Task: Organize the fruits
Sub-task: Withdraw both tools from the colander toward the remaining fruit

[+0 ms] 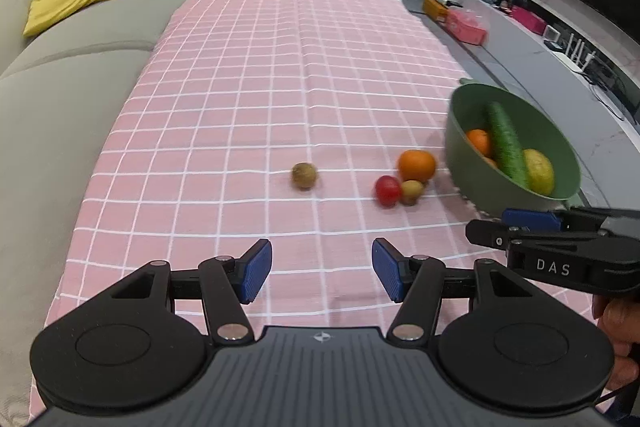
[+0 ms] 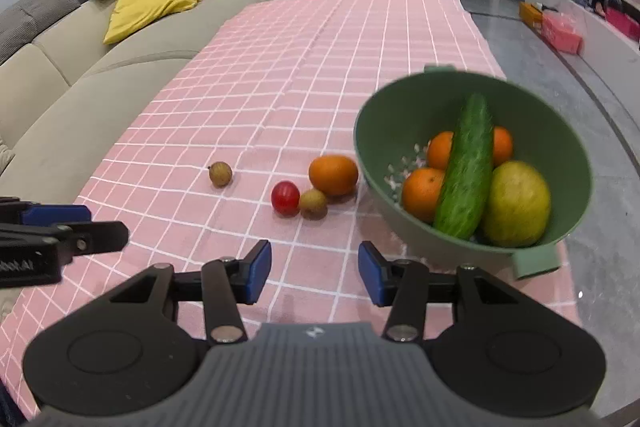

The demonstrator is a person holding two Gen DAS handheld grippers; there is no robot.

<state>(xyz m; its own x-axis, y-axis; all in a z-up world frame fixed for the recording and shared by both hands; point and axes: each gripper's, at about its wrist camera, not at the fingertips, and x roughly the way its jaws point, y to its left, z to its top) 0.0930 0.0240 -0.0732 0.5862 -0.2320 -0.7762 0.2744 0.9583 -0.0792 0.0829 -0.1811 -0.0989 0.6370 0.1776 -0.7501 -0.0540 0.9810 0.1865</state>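
A green bowl (image 2: 372, 147) (image 1: 460, 147) stands at the table's right edge, holding a cucumber (image 2: 464, 171), oranges (image 2: 422, 193) and a yellow-green fruit (image 2: 516, 203). On the cloth beside it lie an orange (image 2: 333, 175) (image 1: 416, 165), a red cherry tomato (image 2: 285, 198) (image 1: 388, 190) and a small brown fruit (image 2: 313, 203) (image 1: 412, 191). Another small brown fruit (image 2: 220, 174) (image 1: 304, 175) lies apart to the left. My left gripper (image 1: 322, 275) and my right gripper (image 2: 314, 273) are both open and empty, above the cloth near the front edge.
The table carries a pink checked cloth (image 1: 260, 75). A beige sofa (image 1: 60, 99) with a yellow cushion runs along the left. A grey TV bench (image 1: 560, 67) with boxes runs on the right. The right gripper's side shows in the left wrist view (image 1: 560, 239).
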